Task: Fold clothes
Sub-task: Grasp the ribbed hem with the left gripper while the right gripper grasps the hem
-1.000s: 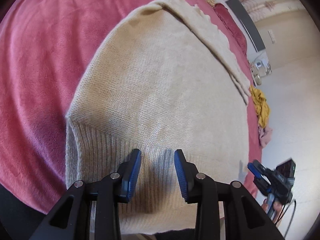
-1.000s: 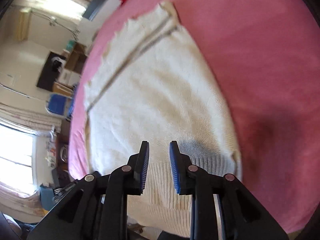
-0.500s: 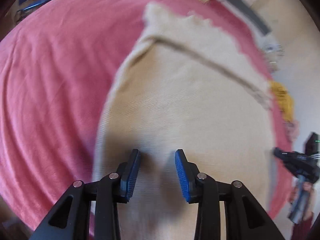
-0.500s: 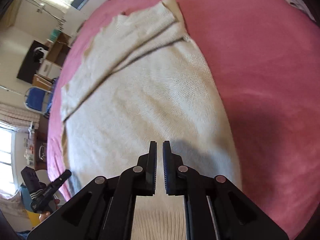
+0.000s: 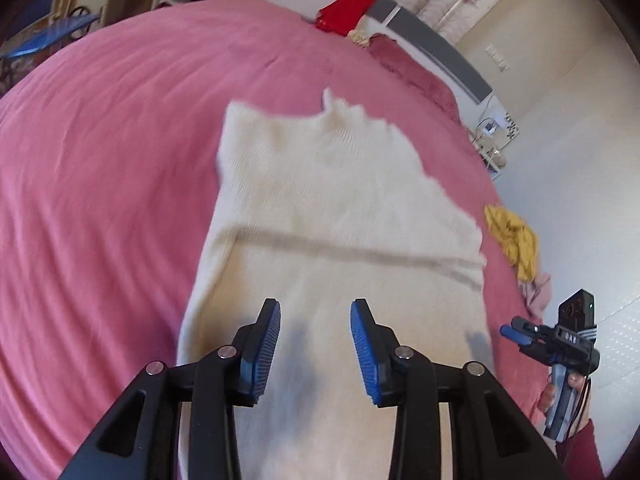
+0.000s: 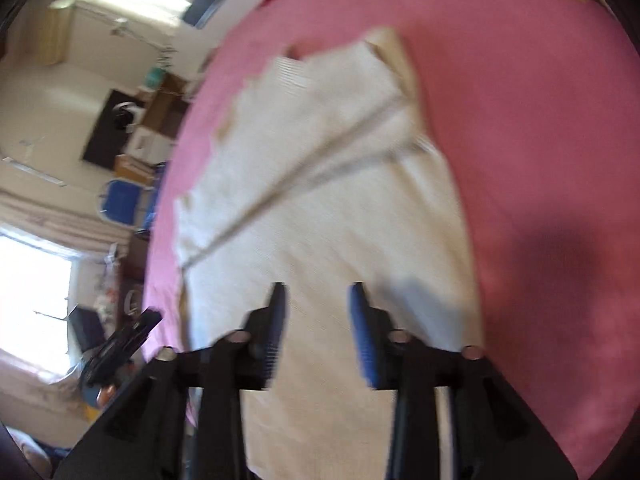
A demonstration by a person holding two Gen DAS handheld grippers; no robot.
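Note:
A cream knit sweater (image 5: pixel 332 208) lies flat on the pink bed cover (image 5: pixel 100 168), its sleeves folded across the upper part. My left gripper (image 5: pixel 315 320) hangs above the sweater's lower half, open, with nothing between its blue pads. In the right wrist view the same sweater (image 6: pixel 320 200) fills the middle, blurred by motion. My right gripper (image 6: pixel 317 308) is above its lower part with its jaws opening and nothing between them. The left wrist view also shows the right gripper (image 5: pixel 520 334) beyond the bed's right edge, held by a hand (image 5: pixel 560 390).
A yellow garment (image 5: pixel 512 240) and a pale pink one (image 5: pixel 538 288) lie at the bed's right edge. A red cloth (image 5: pixel 348 8) hangs at the headboard. A blue chair (image 6: pixel 120 200) and shelves stand beside the bed.
Both grippers have risen and pulled back from the sweater's ribbed hem, so more of it shows. The right gripper closed half a second ago and now stands apart. The left stayed open.

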